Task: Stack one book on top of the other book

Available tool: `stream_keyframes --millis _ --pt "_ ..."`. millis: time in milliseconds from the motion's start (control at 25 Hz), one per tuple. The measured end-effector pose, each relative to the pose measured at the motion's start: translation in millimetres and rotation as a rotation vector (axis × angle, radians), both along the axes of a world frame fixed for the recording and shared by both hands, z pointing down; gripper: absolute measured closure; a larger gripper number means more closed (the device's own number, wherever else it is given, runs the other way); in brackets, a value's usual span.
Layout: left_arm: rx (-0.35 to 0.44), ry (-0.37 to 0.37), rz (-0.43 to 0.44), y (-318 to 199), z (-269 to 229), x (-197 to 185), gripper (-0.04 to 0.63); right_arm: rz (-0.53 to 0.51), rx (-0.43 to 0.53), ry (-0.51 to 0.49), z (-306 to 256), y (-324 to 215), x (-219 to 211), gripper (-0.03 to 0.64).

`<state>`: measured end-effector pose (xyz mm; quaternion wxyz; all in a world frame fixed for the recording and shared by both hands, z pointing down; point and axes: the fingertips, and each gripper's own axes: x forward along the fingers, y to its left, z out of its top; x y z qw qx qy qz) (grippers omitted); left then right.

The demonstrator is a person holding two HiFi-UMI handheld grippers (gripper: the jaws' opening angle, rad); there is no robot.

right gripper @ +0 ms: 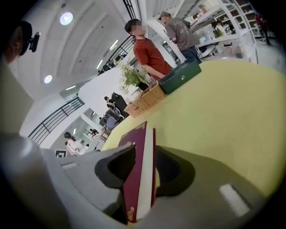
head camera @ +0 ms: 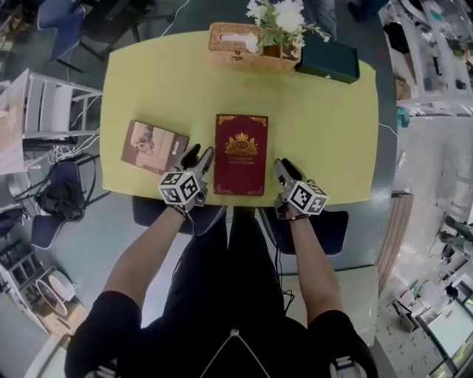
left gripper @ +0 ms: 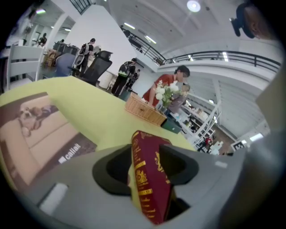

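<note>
Close to the near edge of the yellow table (head camera: 325, 125) lay the red book (head camera: 241, 155). It was a dark maroon hardback with a gold crest in the middle of its cover, a thin gold border and gold lettering down the spine. Its long sides ran away from the person.

The left gripper (head camera: 199, 159) had come in at the book's left side. Its own view showed the gilt spine standing between the two dark pads, with the jaws fairly wide and closed onto that edge. The right gripper (head camera: 284, 168) sat at the opposite long side. There the jaws were narrower, and the pads pressed on the two covers with the pale page block between them.

Just left of the left gripper, and apart from the red book, the brown book (head camera: 154, 146) lay flat and slightly askew, with a picture of a dog on a sofa on its cover. Neither gripper touched it.

Along the far edge of the table stood a wicker basket (head camera: 229, 44), white flowers (head camera: 284, 15) beside it, and a dark green box (head camera: 328, 60) to their right.
</note>
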<state>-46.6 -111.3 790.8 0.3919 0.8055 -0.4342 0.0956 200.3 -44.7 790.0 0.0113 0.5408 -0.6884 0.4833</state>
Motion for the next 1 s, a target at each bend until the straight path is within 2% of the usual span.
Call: stream_keyframes --millis 200,320,440,640,760,880,1000 --pt "0.117 0.012 -0.053 0 -74 -24 0.5 0.003 0.157 0.144 -80 -9 23 0.532" --pt "0.179 0.013 -0.057 11 -125 -35 0.553 -0.018 0.266 0.167 -142 -9 11 0.566" --pt "0.274 0.016 -0.066 5 -175 -43 0.587 -0.025 0.389 0.169 -199 -26 -5 0.597" --pt "0.348 0.065 -0.102 42 -245 -58 0.588 -0.058 0.474 0.157 -262 0 -43 0.612" --pt "0.435 0.061 -0.108 43 -283 -67 0.588 -0.107 0.558 0.168 -296 -11 -69 0.612" --pt "0.455 0.06 -0.124 67 -304 -75 0.588 -0.153 0.624 0.22 -329 1 -90 0.612" --pt "0.473 0.065 -0.146 88 -321 -82 0.588 -0.219 0.673 0.216 -355 9 -116 0.612"
